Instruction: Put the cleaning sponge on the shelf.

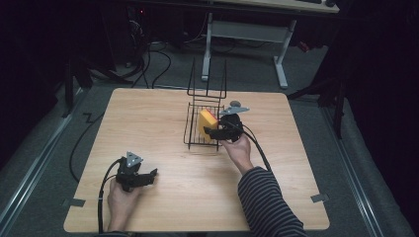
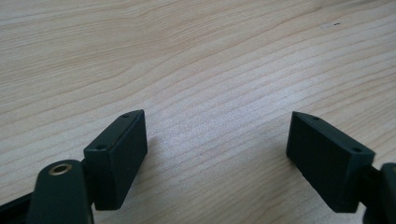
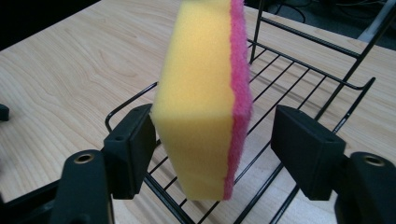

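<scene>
Yellow foam sponge with pink scouring face point(image 3: 201, 98) stands on edge in black wire rack point(image 3: 299, 70); right hand-held gripper point(image 3: 212, 154) jaws apart around it, left hand-held gripper point(image 2: 217, 154) spread, idle on wooden bench point(image 2: 187, 56).

We count one light wooden table point(image 1: 163, 113) and, on it, one black wire rack point(image 1: 193, 129). In the rack stands one yellow sponge with a pink scouring side point(image 1: 207, 123). We count two black handheld grippers: one left gripper point(image 1: 146, 176) and one right gripper point(image 1: 211, 132), each with two jaws. Beyond the table we see one white-legged desk frame point(image 1: 244, 37) and several black cables point(image 1: 158, 61) on the floor.
</scene>
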A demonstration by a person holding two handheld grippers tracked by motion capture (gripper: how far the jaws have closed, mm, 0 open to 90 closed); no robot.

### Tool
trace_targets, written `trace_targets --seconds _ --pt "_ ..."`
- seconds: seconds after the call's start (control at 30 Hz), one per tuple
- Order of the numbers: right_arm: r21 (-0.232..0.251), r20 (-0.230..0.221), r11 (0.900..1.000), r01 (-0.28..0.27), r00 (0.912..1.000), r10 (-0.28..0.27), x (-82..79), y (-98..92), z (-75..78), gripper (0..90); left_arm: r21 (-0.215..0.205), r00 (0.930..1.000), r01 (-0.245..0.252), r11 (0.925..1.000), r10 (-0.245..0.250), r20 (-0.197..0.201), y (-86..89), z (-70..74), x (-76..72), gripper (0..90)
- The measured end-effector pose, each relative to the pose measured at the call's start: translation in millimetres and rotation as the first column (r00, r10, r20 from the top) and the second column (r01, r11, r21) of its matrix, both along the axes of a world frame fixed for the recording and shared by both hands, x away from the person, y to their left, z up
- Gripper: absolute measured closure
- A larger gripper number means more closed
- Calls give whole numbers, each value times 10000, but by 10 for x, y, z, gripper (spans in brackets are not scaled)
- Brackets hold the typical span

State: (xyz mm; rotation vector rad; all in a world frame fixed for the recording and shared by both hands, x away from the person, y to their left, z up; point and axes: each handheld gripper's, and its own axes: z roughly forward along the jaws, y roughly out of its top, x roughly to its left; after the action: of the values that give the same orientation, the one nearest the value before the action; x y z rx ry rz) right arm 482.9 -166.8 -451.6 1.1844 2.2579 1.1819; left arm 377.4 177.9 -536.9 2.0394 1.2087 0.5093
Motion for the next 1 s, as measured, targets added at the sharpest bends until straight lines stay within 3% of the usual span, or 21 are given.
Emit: trace_targets --seconds 0.13,0.53,0.7,1.0 --pt "-396 243 9992 -38 9997 48 -64 -23 58 263 -3 10000 -2 10000 2 2 0 0 0 211" --pt "495 253 9988 13 9997 -25 -251 -260 183 243 -2 10000 -2 10000 2 3 0 0 0 210" --pt "836 552 9964 133 9983 -180 -373 -412 237 268 2 10000 -1 10000 1 3 -1 0 0 210" --pt "936 807 9955 161 9965 -237 -493 -579 343 271 0 10000 -3 10000 3 4 -1 0 0 210"
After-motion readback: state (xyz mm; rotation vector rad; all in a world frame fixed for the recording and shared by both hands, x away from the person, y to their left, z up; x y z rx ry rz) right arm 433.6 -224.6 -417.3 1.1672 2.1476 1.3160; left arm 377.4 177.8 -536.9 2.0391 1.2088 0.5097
